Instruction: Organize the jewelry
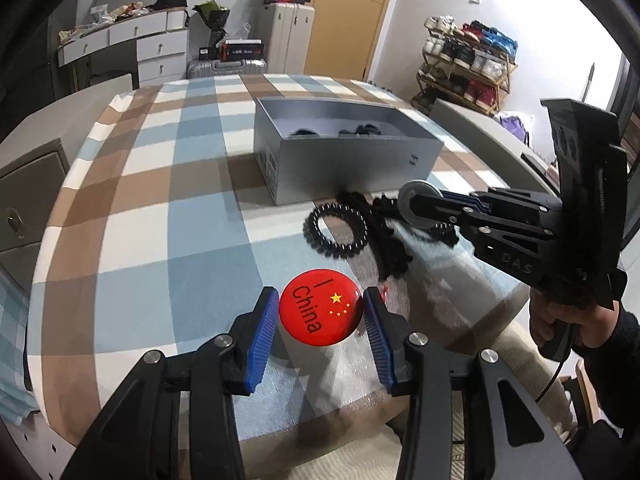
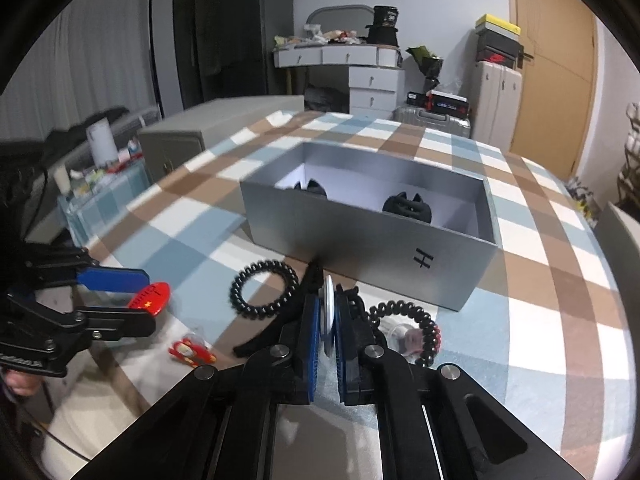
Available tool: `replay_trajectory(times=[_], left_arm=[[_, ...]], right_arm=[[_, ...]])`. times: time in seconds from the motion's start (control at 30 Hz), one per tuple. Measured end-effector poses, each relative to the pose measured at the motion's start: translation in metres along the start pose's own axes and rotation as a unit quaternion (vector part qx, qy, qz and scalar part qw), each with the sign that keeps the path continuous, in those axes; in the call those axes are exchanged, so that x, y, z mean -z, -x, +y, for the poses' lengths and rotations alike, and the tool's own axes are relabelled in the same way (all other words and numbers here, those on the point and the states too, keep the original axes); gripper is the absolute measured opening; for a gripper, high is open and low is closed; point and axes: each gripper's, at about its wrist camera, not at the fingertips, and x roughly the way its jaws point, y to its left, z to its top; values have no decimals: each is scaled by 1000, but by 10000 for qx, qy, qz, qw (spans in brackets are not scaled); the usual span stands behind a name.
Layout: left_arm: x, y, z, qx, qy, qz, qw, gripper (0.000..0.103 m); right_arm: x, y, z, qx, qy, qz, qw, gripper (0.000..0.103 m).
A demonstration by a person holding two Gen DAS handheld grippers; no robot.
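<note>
Both tongs angled down: left tongs (image 1: 320, 312) around red badge (image 1: 320, 314), right tongs (image 2: 328, 320) on white disc (image 2: 329, 312).

Two badges (image 1: 321, 312), one box (image 1: 344, 168)

Tabletop cloth (image 1: 168, 208): blue, brown and white check. Box (image 1: 352, 160): plain silver-grey, white inside. Badge (image 1: 320, 307): red, yellow stars, black lettering. Coil hair tie (image 1: 335, 230): glossy black. Disc (image 2: 328, 312): white. Both tools: black frames, blue ribbed pads (image 1: 262, 334).
</note>
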Motion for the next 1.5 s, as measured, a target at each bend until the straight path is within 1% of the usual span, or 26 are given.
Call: replay_trajectory(times=[0.17, 0.3, 0.33, 0.47, 0.57, 0.63, 0.73, 0.8, 0.9, 1.0, 1.23, 1.33, 1.43, 1.47, 1.5], left_arm=[[-15, 7, 1, -59, 39, -188, 9998, 38], [-39, 10, -1, -58, 14, -388, 9992, 38], [-44, 9, -2, -72, -13, -434, 9990, 38], [-69, 0, -5, -80, -96, -574, 9983, 38], [-88, -14, -7, -68, -152, -609, 9980, 38], [-98, -24, -10, -92, -225, -617, 9978, 38], [-110, -43, -12, -39, -262, -491, 9984, 38], [-117, -58, -13, -15, -265, -351, 9990, 38], [-121, -68, -16, 18, -302, -248, 9992, 38], [-121, -72, -21, -48, -354, -194, 9992, 38], [-126, -87, -22, -59, -295, 49, 9995, 38], [-127, -91, -21, -92, -294, 87, 9995, 38], [-125, -93, -19, -48, -225, 222, 9995, 38], [-124, -92, -18, -28, -174, 262, 9995, 38], [-124, -91, -16, -53, -129, 285, 9995, 40]], right_arm=[[-12, 24, -8, -310, -241, -436, 9983, 6], [-29, 43, -19, -474, -369, -846, 9946, 7], [-33, 45, -22, -472, -379, -900, 9941, 7], [-50, 43, -36, -211, -257, -1056, 9939, 7], [-60, 31, -49, 9, -156, -992, 9949, 7], [-67, 18, -58, 150, -75, -856, 9962, 7], [-72, 5, -62, 387, 185, -754, 9962, 6], [-73, -1, -63, 414, 288, -689, 9963, 6], [-74, -12, -65, 510, 406, -552, 9963, 6], [-73, -17, -69, 587, 461, -525, 9958, 6], [-74, -31, -69, 796, 627, -352, 9942, 7], [-74, -37, -68, 732, 627, -241, 9951, 7], [-73, -38, -68, 485, 573, -228, 9969, 7], [-73, -36, -69, 352, 520, -233, 9978, 10], [-73, -35, -69, 234, 463, -235, 9984, 20]])
